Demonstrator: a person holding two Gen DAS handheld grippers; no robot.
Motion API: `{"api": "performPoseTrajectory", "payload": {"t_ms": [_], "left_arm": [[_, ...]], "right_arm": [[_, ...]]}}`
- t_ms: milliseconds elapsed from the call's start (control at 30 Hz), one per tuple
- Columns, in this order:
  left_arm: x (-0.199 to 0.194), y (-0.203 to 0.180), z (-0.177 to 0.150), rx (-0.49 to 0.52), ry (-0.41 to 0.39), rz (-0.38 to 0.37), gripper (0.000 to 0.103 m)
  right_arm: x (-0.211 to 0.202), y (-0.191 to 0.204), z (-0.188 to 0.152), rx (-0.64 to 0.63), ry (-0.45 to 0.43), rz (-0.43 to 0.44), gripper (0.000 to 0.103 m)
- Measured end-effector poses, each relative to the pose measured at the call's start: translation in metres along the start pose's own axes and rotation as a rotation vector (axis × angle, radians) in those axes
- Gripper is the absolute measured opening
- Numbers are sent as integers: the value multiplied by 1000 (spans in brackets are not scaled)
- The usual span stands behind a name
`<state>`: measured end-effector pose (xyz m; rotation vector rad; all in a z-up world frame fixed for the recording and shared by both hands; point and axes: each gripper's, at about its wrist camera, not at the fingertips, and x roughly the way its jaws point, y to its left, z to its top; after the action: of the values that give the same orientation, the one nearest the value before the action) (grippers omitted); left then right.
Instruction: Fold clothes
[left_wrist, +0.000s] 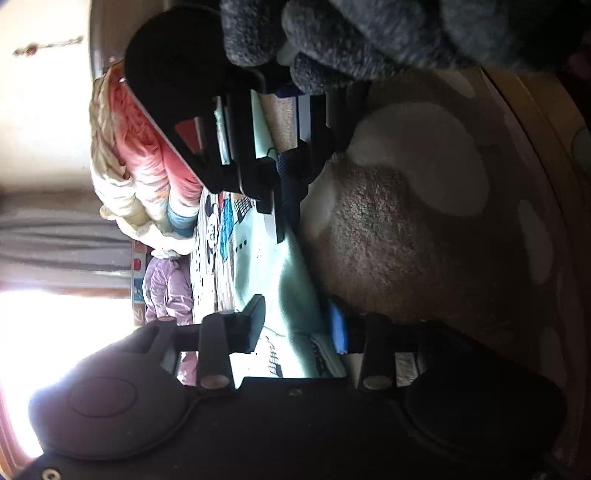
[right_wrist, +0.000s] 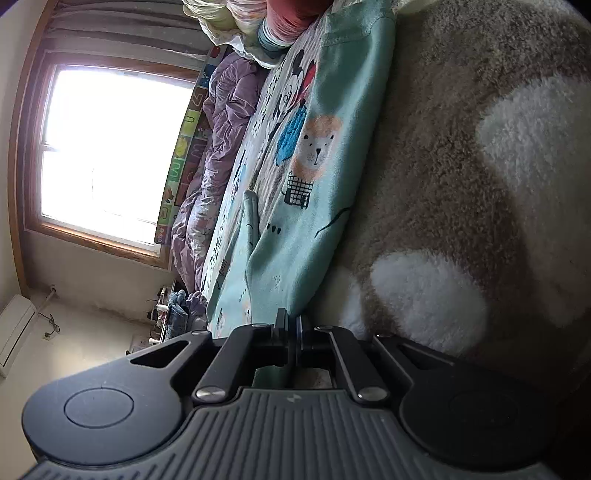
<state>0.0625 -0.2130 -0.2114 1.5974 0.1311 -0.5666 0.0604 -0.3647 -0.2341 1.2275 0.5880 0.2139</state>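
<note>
A mint-green child's garment (right_wrist: 325, 155) with a lion and cartoon prints lies flat on a fluffy brown-and-white blanket (right_wrist: 461, 177). My right gripper (right_wrist: 293, 328) is shut on the near edge of the garment, jaws pressed together on the cloth. In the left wrist view my left gripper (left_wrist: 299, 325) is open, its fingers either side of the garment's edge (left_wrist: 284, 280), one blue pad (left_wrist: 338, 328) against the blanket (left_wrist: 388, 229). The right gripper (left_wrist: 273, 181) shows opposite it, held by a hand in a dark fuzzy sleeve (left_wrist: 351, 40).
A pile of pink, cream and blue clothes (right_wrist: 266, 26) sits at the far end of the bed. A purple quilt (right_wrist: 214, 158) lies along the window side, beside an alphabet mat (right_wrist: 181, 155). A bright window (right_wrist: 107, 147) is behind.
</note>
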Motion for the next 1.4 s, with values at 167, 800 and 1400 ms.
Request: {"api": "performPoseTrajectory", "payload": {"t_ms": [167, 800, 1400], "left_arm": [[8, 1, -3, -47, -29, -10, 4], [-10, 6, 1, -284, -12, -52, 19], [6, 53, -30, -894, 12, -203, 34]], "right_arm": [[-3, -4, 5, 16, -22, -9, 5], [-17, 2, 4, -24, -96, -40, 10], [-26, 23, 84, -253, -319, -121, 36]]}}
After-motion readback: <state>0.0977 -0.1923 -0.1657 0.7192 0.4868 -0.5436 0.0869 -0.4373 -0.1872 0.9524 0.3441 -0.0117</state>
